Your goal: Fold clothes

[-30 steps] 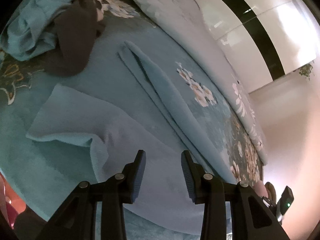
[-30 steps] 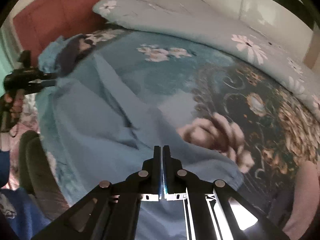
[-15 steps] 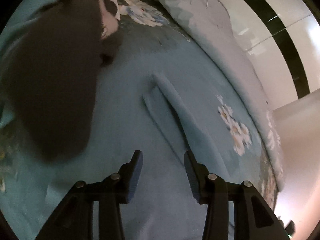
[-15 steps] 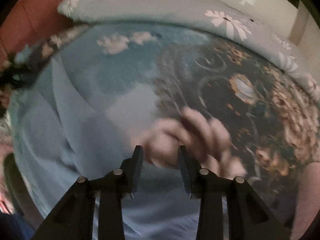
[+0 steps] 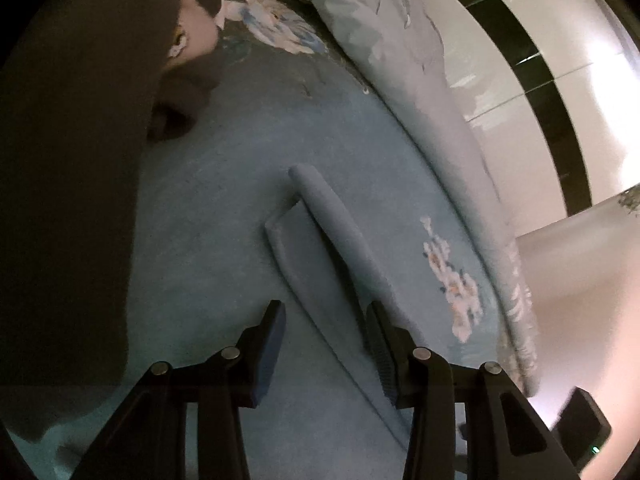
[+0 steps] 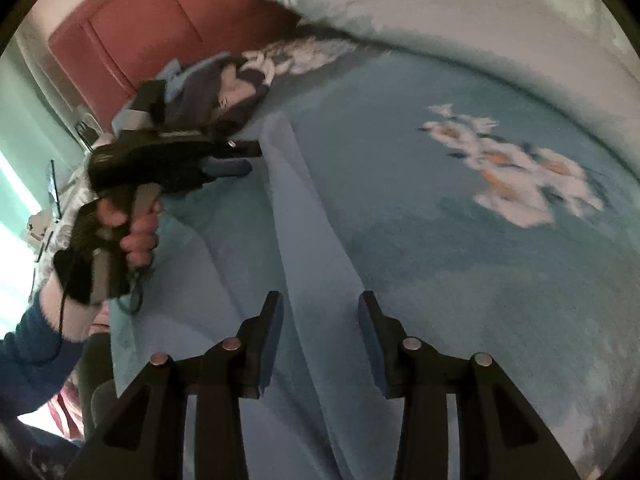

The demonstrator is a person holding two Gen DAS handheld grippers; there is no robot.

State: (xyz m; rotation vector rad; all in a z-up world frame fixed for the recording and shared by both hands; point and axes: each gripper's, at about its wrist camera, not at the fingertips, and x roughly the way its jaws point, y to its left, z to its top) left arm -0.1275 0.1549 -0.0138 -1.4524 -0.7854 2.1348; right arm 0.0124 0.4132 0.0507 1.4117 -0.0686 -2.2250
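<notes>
pretty dim indoor light, glare on the glossy wall (image 5: 592, 92), flower print (image 6: 516, 176) motion-blurred, heavy fisheye warping at edges

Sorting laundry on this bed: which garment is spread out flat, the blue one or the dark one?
The blue garment lies spread flat below both open grippers; the dark garment sits crumpled near the headboard.

black gripper (image 6: 320, 332) fingers with silver screws; dark blue sleeve (image 6: 36, 356), pinkish hand (image 6: 132, 228).

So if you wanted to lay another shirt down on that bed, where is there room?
Free: bedspread between the blue garment's folded strip and the quilt, around the flower print. Crowded: the dark clothes pile by the headboard.
</notes>
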